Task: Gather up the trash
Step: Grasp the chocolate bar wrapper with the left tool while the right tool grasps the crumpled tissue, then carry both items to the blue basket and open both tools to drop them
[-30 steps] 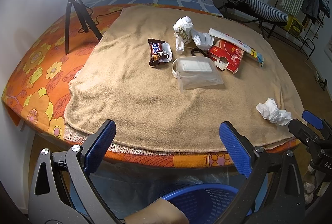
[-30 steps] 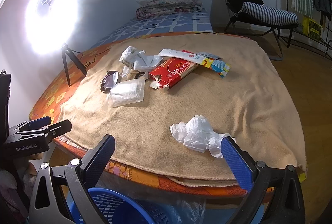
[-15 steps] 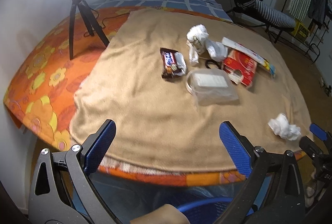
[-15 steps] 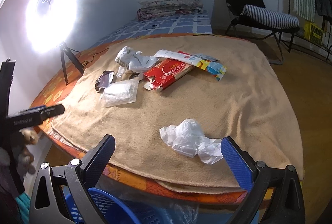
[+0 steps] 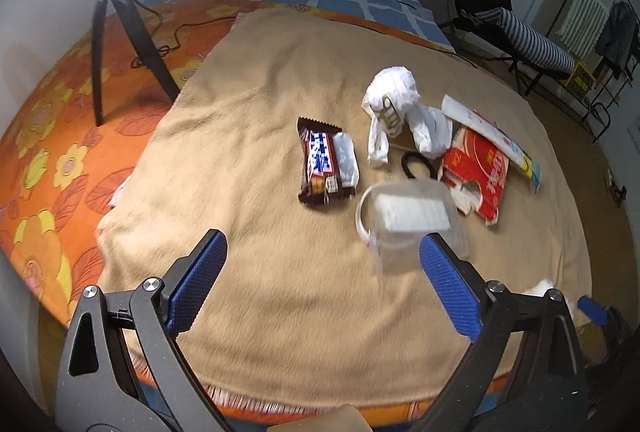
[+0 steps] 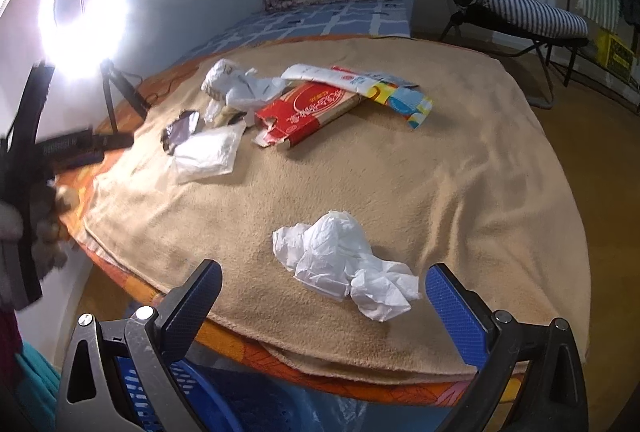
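Trash lies on a tan blanket [image 5: 260,119] on the bed. In the left wrist view I see a chocolate bar wrapper [image 5: 326,161], a clear plastic bag [image 5: 412,220], a white crumpled bag [image 5: 394,107], a red carton [image 5: 478,171] and a black ring [image 5: 416,165]. My left gripper [image 5: 322,282] is open and empty, over the blanket in front of the clear bag. In the right wrist view a crumpled white tissue [image 6: 344,264] lies just ahead of my right gripper [image 6: 322,304], which is open and empty. The red carton [image 6: 308,109] and clear bag [image 6: 208,153] lie farther back.
A blue basket [image 6: 176,396] stands on the floor below the bed's near edge. A ring light [image 6: 82,7] on a black tripod [image 5: 120,31] stands on the orange flowered sheet at the left. A black chair [image 6: 500,3] is at the back right.
My left gripper has moved up and forward over the blanket toward the clear bag; the blue basket has dropped out of its view. My right gripper has come closer to the tissue.
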Tool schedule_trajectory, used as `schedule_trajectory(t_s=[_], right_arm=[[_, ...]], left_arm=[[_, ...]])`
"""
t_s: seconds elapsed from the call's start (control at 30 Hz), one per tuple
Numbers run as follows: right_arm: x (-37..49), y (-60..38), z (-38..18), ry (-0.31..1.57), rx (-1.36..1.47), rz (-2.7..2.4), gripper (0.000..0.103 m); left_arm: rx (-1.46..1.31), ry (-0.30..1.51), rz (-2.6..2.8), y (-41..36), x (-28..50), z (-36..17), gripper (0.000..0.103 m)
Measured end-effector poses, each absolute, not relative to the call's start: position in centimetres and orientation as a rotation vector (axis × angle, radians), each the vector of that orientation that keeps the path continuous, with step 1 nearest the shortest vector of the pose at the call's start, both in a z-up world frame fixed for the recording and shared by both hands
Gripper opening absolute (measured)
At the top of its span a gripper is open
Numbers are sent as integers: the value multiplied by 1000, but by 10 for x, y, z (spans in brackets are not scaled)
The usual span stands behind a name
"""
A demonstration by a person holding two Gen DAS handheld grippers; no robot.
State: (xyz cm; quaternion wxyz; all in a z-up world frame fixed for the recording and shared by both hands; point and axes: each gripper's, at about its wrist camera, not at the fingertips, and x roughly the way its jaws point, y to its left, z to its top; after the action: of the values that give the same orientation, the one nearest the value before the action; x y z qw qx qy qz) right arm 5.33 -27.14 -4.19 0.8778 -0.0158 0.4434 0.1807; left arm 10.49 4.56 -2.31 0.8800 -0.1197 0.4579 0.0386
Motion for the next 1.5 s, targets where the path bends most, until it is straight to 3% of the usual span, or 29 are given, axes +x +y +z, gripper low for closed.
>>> schedule_trajectory(t_s=[0.1, 0.23, 0.3, 0.43, 0.47, 0.57, 0.63, 0.8, 0.9, 1.03, 1.5], right_arm=[[60, -263, -46, 942, -63, 381, 103], [68, -250, -51, 957, -139, 384, 103], [71, -245, -55, 964, -171, 381, 103], [77, -243, -61, 987, -187, 371, 102], [78, -242, -62, 994, -191, 369, 101], [82, -240, -66, 1008, -209, 365, 96], [82, -240, -68, 1017, -218, 368, 86], [83, -241, -73, 1049, -213, 375, 63], [84, -245, -70, 1050, -183, 387, 45], [86, -250, -65, 1046, -121, 417, 36], [72, -256, -21, 948, 20, 498, 34]], left_arm=[[-281, 977, 97, 56, 123, -29, 85], [-336, 984, 104, 67, 142, -35, 83], [-349, 994, 100, 69, 150, -38, 74], [-361, 1027, 102, 71, 166, -51, 73], [-367, 1037, 102, 72, 169, -55, 68], [-405, 1068, 95, 74, 177, -67, 57], [-417, 1070, 94, 76, 179, -70, 50], [-392, 1075, 106, 76, 180, -72, 18], [-394, 1066, 115, 77, 178, -71, 18], [-393, 1038, 129, 81, 171, -64, 17], [-368, 975, 65, 81, 125, -15, 14]])
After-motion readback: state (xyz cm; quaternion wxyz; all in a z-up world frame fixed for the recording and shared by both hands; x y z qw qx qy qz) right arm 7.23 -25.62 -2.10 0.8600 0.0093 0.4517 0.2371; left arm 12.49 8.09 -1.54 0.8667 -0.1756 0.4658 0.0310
